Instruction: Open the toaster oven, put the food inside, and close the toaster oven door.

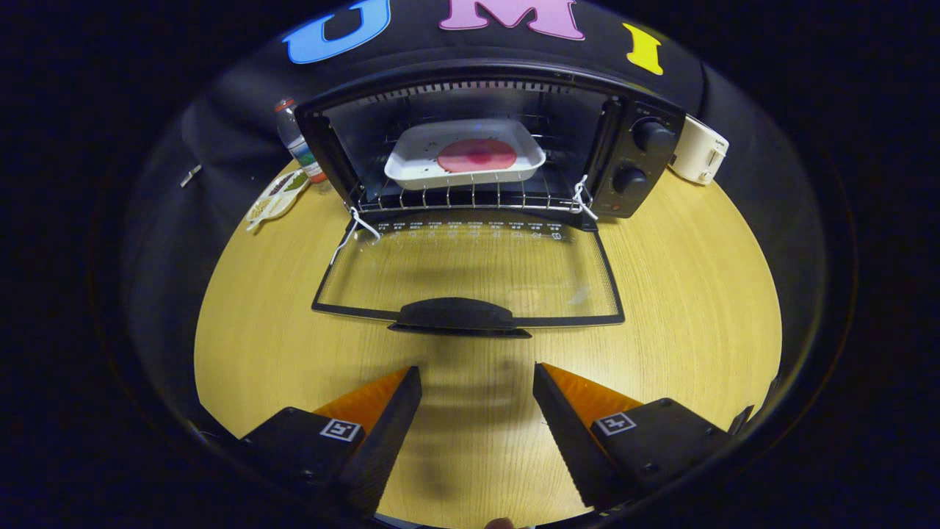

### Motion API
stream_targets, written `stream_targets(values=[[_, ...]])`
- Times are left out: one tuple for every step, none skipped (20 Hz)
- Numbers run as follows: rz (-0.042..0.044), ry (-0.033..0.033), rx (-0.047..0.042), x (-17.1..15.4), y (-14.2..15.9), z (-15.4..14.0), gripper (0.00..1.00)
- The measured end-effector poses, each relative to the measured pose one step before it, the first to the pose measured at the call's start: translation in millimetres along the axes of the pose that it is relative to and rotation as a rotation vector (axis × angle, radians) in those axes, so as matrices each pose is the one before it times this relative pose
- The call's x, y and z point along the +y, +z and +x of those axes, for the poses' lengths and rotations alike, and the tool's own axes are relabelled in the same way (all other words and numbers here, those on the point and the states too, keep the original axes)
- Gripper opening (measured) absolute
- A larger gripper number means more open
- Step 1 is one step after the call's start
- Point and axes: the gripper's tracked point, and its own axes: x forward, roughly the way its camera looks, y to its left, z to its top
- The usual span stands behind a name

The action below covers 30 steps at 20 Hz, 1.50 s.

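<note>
the toaster oven (507, 139) stands open, its glass door (470, 275) folded flat on the table, and the white tray of food (464, 156) sits on the rack inside; only closing remains. the gripper (477, 411) hangs just short of the door handle (457, 316), fingers apart and empty

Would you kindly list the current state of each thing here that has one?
Toaster oven door: fully open, lying flat.
White tray: inside the oven on the wire rack, holding a pink round food.
Gripper: open, empty, short of the door handle.
Bottle: upright, capped.
</note>
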Motion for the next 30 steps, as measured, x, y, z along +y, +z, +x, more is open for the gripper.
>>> stream_targets(values=[[-0.00006, -0.00804, 0.01104, 1.44, -1.20, 7.17, 0.99], [0.00125, -0.00856, 0.00824, 0.91, -0.49, 7.19, 0.99], [0.00898, -0.00227, 0.00931, 2.78, 0.03, 6.69, 0.99], [0.01160, -0.00116, 0.00839, 2.17, 0.48, 5.01, 0.99], [0.01331, -0.00308, 0.00328, 0.70, 1.46, 4.75, 0.99], [0.00905, -0.01123, -0.00070, -0.84, 2.34, 2.75, 0.99], [0.00803, 0.00019, -0.01556, 1.71, 5.97, 4.43, 1.00], [0.00471, -0.00184, 0.00484, 1.49, 2.80, 1.41, 0.99], [0.00289, -0.01149, 0.01225, -0.54, 0.07, -0.20, 0.99], [-0.00499, -0.01183, 0.01365, -0.27, -0.20, 0.15, 0.99], [-0.00290, -0.00847, 0.00639, 0.10, 0.12, 1.71, 0.99], [0.00176, -0.00111, 0.00159, -0.38, -0.13, -0.91, 0.99], [0.00409, 0.00361, -0.00112, 0.40, 0.10, -1.61, 0.99], [0.00317, 0.00474, -0.00709, 0.02, 1.48, -2.58, 0.99], [0.00276, 0.00391, -0.01034, -0.05, 0.83, -3.28, 0.99], [0.00329, 0.00376, -0.01110, -0.19, 1.22, -4.83, 0.99], [0.00279, 0.00338, -0.01387, 0.46, 1.14, -4.93, 0.99], [-0.00213, 0.00410, -0.01775, -0.42, 2.30, -6.20, 0.99], [-0.00146, 0.00470, -0.02030, 0.04, 2.61, -5.42, 0.99], [0.00222, 0.00678, -0.02289, -0.35, 4.43, -6.16, 0.99], [0.00752, 0.00607, -0.02628, 0.52, 5.47, -7.74, 0.99], [0.00601, 0.00831, -0.02883, 0.04, 6.80, -6.93, 0.99], [0.00171, 0.00688, -0.02840, 0.03, 6.50, -7.68, 0.99], [-0.00015, 0.00286, -0.02599, 0.04, 7.29, -5.85, 0.99], [-0.00230, 0.00291, -0.02568, 0.34, 11.29, -8.90, 0.99], [-0.00398, 0.00165, -0.03081, 0.08, 10.69, -6.96, 0.99], [-0.00595, 0.00451, -0.03006, 0.50, 11.59, -8.12, 1.00], [-0.00646, 0.00585, -0.02805, 0.62, 9.77, -7.08, 0.99], [-0.00551, 0.00650, -0.03021, 1.50, 9.26, -6.95, 1.00], [-0.00289, 0.00445, -0.03207, 0.22, 9.70, -8.37, 1.00]])
